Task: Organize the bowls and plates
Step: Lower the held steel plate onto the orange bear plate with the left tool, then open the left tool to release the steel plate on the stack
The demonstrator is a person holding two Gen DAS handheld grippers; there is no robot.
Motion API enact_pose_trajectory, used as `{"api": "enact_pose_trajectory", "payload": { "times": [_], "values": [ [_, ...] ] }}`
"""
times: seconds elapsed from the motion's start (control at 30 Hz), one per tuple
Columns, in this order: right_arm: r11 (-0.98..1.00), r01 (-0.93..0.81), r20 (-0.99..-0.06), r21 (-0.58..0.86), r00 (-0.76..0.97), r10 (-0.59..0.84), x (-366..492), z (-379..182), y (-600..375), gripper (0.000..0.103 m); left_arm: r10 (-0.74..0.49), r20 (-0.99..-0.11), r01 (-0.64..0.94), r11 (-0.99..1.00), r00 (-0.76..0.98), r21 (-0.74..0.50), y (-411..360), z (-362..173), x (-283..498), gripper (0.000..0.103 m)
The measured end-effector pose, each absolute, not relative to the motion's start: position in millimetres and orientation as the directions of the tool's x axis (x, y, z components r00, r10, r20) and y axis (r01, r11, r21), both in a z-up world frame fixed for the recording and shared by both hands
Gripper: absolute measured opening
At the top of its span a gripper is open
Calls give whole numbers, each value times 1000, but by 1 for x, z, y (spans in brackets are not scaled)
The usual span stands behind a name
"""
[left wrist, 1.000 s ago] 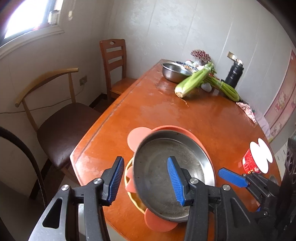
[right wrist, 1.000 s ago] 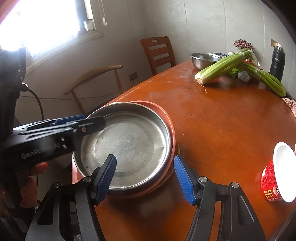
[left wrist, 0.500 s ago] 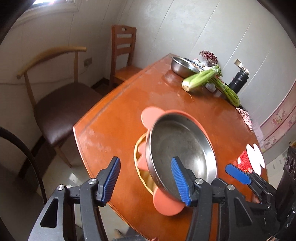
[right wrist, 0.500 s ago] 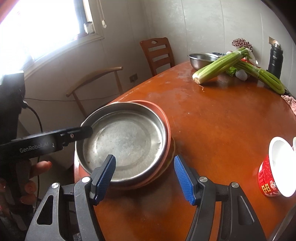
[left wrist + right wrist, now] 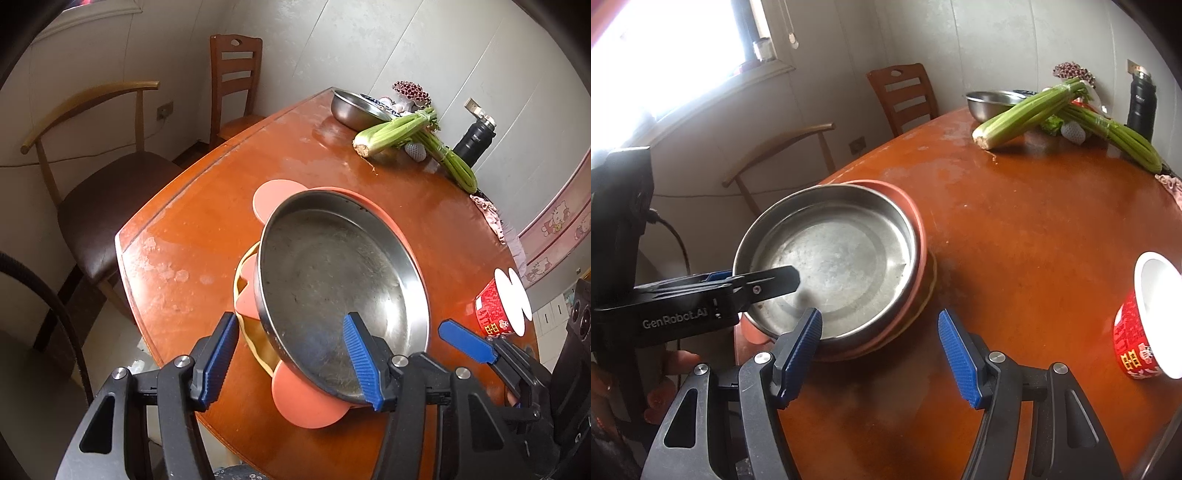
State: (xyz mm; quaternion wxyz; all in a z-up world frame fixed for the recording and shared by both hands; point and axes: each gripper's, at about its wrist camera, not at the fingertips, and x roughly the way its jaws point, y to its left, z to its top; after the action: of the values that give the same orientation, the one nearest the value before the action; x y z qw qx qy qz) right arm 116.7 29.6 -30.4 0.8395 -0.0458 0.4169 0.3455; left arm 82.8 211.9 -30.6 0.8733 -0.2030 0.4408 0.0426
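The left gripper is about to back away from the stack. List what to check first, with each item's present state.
1. Left gripper not clamping the steel pan: ok, its pads stand apart astride the near rim.
2. Steel pan seated in the orange plate: ok.
3. Yellow plate underneath lying flat: cannot tell, mostly hidden.
4. Stack fully on the table: cannot tell, it sits close to the near edge.
5. Right gripper empty: ok, open, holding nothing.
6. Red cup clear of the stack: ok, it stands apart.
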Motion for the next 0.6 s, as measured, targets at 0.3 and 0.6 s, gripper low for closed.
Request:
{"api": "enact_pose_trajectory", "payload": {
  "times": [0.3, 0.6],
  "values": [
    [767, -598, -737, 233, 406, 540, 125, -34, 23, 68, -100, -797, -237, 926, 596, -294, 198, -31, 98, 59],
    [827, -525, -741, 202, 471, 479, 139, -38, 6, 68, -104, -806, -203, 941, 583, -269, 171, -31, 134, 59]
  ]
}}
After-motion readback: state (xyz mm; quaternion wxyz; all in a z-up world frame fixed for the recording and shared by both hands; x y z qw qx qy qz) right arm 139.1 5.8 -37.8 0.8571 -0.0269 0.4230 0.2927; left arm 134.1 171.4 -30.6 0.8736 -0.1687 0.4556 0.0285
